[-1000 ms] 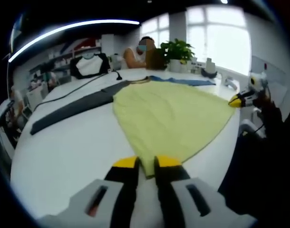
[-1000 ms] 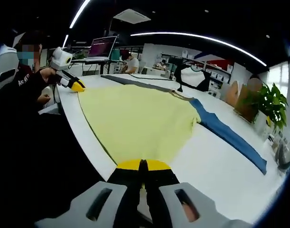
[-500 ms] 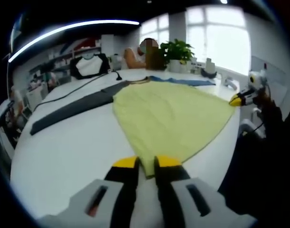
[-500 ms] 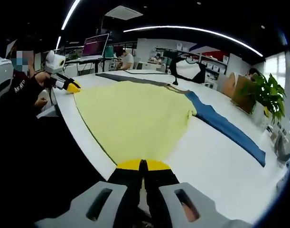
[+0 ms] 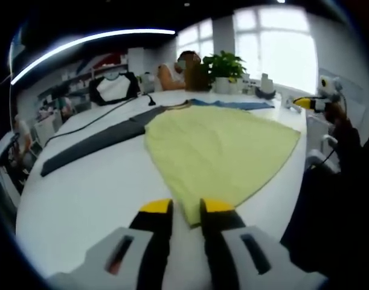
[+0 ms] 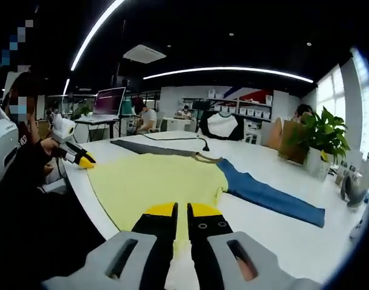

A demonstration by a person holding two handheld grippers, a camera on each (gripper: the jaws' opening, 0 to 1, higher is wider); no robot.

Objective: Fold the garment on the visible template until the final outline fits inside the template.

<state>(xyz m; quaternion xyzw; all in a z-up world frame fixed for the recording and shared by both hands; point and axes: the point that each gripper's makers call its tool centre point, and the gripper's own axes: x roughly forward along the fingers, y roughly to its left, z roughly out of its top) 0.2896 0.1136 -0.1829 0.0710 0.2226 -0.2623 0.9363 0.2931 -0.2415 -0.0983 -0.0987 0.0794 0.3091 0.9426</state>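
Left claw (image 5: 186, 208): lowest in the left gripper view, its 2 yellow-tipped jaws stand a little apart with the near corner of the garment's hem between them; whether they pinch the cloth or only straddle it I cannot tell.
Right claw (image 6: 182, 211): lowest in the right gripper view, jaws parted by a narrow gap, raised above the hem, nothing between them, so released.
Garment (image 5: 217, 148): a pale yellow-green piece lying spread flat on the white tabletop (image 5: 81, 193), wide hem toward the person, neckline at the far end; in the right gripper view (image 6: 154, 181) it lies just as flat.
Sleeves: 1 dark grey sleeve (image 5: 93, 142) runs out to 1 side, 1 blue sleeve (image 6: 269, 196) to the other, both fully stretched on the tabletop.
Template: no marked outline can be made out under or around the cloth.
Progress: judged at the very start; no fold shows anywhere, hem, body and both sleeves are all at full spread.
Left to do: probably every fold, sleeves in and body over, until the outline is compact.
Beyond: a potted plant (image 5: 223, 65) near the far tabletop edge, and people seated in the room.
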